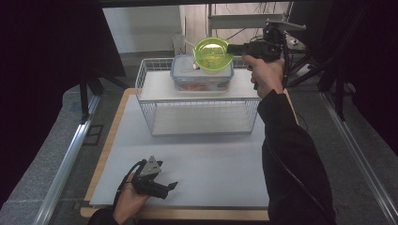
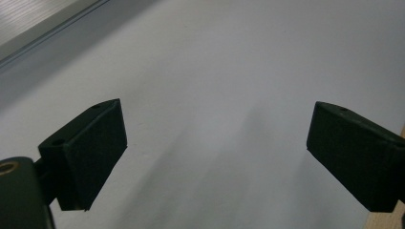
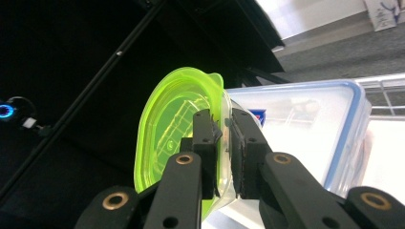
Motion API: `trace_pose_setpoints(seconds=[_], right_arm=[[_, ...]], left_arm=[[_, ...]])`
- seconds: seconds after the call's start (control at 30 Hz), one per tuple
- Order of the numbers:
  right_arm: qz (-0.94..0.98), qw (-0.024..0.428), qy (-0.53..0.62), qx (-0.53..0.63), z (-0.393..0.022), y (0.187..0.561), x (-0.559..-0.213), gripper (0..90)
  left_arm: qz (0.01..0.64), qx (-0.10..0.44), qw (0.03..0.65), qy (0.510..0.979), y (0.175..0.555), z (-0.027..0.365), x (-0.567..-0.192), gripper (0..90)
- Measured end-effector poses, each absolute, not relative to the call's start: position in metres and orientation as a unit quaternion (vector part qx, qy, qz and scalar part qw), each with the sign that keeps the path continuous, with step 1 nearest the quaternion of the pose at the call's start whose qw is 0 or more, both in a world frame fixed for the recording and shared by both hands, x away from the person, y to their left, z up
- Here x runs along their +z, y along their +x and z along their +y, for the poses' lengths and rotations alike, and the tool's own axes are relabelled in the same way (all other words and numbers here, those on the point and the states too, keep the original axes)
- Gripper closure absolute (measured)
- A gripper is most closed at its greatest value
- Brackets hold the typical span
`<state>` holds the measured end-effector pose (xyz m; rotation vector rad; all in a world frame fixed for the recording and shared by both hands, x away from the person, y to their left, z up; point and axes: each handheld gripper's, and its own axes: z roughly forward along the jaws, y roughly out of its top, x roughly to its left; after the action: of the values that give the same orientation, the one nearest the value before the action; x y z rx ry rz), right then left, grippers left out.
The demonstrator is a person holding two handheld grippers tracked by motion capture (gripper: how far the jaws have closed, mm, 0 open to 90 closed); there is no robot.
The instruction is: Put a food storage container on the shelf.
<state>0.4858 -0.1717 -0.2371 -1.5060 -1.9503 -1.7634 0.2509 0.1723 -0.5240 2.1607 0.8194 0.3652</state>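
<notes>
So the right gripper (image 1: 233, 48) was up at the far side of the table, held out over the wire rack (image 1: 145, 75), with its jaws pinched narrow on the rim of a bright green container (image 1: 212, 55). In the right gripper view you could see the two black pads clamped on either side of the thin green wall (image 3: 162, 138), so it was properly gripped, not just resting there. The green container was tilted, its open side facing toward the high camera, and it hung just above the clear box with the blue-edged lid (image 1: 202, 75). Couldn't tell whether it was touching that lid or a hair off it.

That clear box sat on the top shelf of the rack, toward the far edge, with something orange-red inside that was too blurry to name. The rack itself stood on the white tabletop (image 1: 211, 164) at the far middle, and its lower shelf looked bare from up top.

The left gripper (image 1: 166, 186) was way down at the near left corner, well apart from everything else, lying low on the table in the person's left hand (image 1: 129, 199). Its jaws stood wide apart, nothing between them, just plain white table surface (image 2: 215, 95) in the left gripper view.

The right arm's dark sleeve (image 1: 291, 159) ran along the right side of the table.
</notes>
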Motion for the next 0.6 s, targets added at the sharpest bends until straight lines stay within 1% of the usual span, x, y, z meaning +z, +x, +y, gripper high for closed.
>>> trace_pose_setpoints(seconds=[0.23, 0.6], right_arm=[[-0.639, 0.046, -0.509, -0.575, -0.160, 0.500, -0.236, 81.7], [-0.629, 0.065, -0.526, -0.569, -0.141, 0.519, -0.250, 81.6]], left_arm=[[0.319, 0.142, 0.390, 0.852, 0.251, 0.172, -0.524, 6.3], [0.317, 0.139, 0.391, 0.853, 0.251, 0.171, -0.525, 6.4]])
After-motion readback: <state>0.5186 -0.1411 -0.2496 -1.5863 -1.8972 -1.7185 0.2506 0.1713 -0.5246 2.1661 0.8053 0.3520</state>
